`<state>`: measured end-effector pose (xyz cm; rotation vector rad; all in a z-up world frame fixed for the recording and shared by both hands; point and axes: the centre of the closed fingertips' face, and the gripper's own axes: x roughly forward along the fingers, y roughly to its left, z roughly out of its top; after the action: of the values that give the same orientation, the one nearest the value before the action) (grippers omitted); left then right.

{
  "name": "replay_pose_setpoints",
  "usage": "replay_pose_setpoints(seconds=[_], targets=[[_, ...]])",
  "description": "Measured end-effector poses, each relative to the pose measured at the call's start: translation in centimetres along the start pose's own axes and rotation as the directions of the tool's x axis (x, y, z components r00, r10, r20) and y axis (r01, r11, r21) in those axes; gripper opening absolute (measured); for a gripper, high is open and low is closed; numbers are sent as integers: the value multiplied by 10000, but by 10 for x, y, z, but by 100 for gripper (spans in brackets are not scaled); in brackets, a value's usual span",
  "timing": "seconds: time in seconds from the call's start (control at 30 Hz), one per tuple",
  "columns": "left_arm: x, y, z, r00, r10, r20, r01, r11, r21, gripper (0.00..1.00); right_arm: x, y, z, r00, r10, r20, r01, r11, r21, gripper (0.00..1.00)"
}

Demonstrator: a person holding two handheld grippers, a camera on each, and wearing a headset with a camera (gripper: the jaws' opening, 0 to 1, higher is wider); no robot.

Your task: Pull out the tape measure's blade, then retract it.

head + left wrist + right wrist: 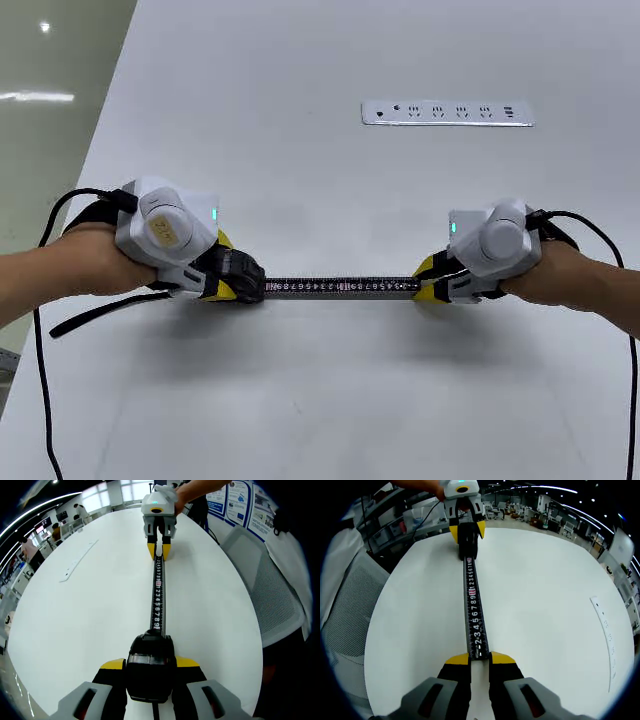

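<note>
The left gripper [228, 278] has its jaws closed on the black case [151, 665] of the tape measure. The right gripper [479, 661] pinches the blade [473, 615] at its end. The blade runs straight between the 2 grippers, low over the white table [320, 400]. Pulling out looks done or nearly done, and retracting is still left. A power strip [447, 112] lies well apart.

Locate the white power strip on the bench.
Head view: the flat white power strip lies on the white table's far side, beyond the extended black tape blade, nearer the right gripper than the left gripper.
</note>
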<state>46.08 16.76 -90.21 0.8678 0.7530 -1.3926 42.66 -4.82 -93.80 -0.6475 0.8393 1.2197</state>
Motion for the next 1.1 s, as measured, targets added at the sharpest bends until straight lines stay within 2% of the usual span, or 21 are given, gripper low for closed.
replay_pose_setpoints(seconds=[0.1,0.53,1.1], targets=[[1,0,0,10000,-32,-30,32,10000,22,31,-5,-2,-8,10000,-2,-25,2,10000,72,11],[0,-1,1,9999,-74,-68,75,9999,103,31,-13,-4,-18,9999,-31,-114,32,9999,99,11],[0,-2,1,10000,-48,37,47,9998,172,32,-13,-3,-16,9995,16,-303,-12,9999,132,13]])
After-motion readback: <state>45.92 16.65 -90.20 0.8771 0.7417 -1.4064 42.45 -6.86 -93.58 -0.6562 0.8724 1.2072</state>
